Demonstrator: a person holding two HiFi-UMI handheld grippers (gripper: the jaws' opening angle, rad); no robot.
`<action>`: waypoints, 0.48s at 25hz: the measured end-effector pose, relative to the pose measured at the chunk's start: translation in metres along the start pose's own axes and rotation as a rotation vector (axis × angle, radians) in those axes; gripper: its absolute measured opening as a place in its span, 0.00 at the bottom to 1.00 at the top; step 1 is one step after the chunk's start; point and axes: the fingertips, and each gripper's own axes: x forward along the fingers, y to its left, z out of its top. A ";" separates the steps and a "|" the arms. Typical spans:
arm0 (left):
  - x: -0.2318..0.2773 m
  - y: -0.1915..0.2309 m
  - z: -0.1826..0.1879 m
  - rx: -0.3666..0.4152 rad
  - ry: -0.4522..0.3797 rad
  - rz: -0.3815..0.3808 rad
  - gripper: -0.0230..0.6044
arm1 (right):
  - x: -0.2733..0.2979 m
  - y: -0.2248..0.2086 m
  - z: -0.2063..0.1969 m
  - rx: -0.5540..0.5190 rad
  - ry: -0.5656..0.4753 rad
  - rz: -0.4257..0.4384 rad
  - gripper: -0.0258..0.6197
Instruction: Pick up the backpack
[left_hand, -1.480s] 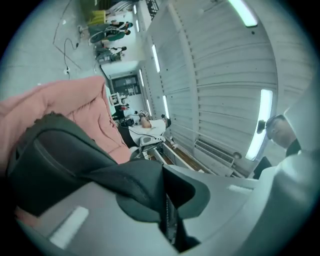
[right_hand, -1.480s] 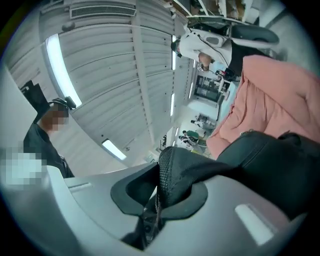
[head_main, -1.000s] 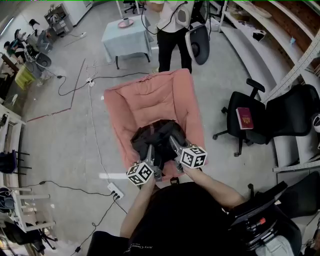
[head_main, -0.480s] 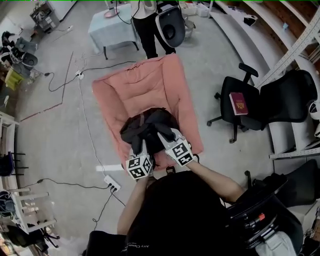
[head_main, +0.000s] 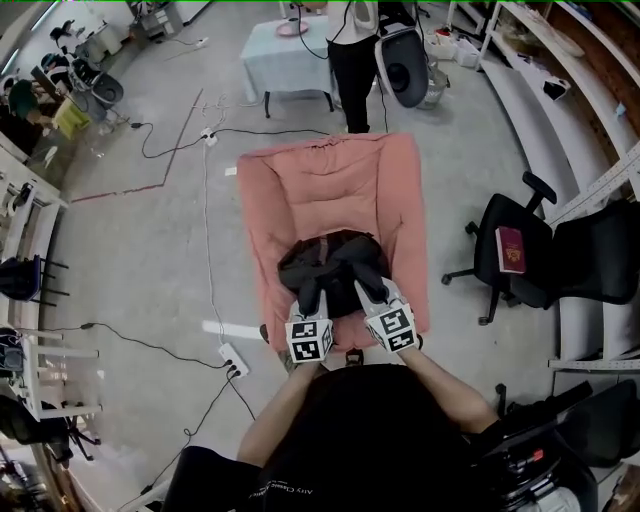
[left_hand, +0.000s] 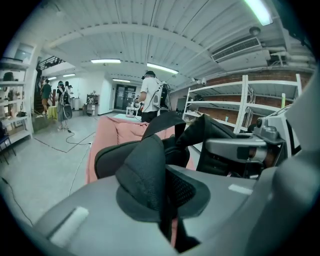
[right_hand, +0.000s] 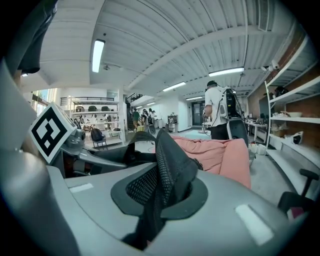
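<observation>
On the pink quilted cushion lies your black backpack (head view only). Your gripper views alone show the grip: left gripper and right gripper each clamp a padded mesh shoulder strap.

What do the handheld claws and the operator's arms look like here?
Left claw and right claw: broad grey plastic jaws with small white rectangular patches. Each carries a white cube printed with black square markers. No cables show on them. The person wears a black short-sleeved top.
</observation>
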 end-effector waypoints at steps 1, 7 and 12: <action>-0.001 0.001 0.001 0.000 0.001 -0.001 0.07 | 0.001 0.001 0.000 0.005 0.000 0.003 0.12; 0.000 0.001 -0.002 0.008 0.024 -0.007 0.07 | 0.005 0.002 -0.003 0.030 0.006 0.022 0.12; 0.002 -0.001 -0.005 0.020 0.029 -0.017 0.07 | 0.006 0.000 -0.006 0.047 0.013 0.031 0.12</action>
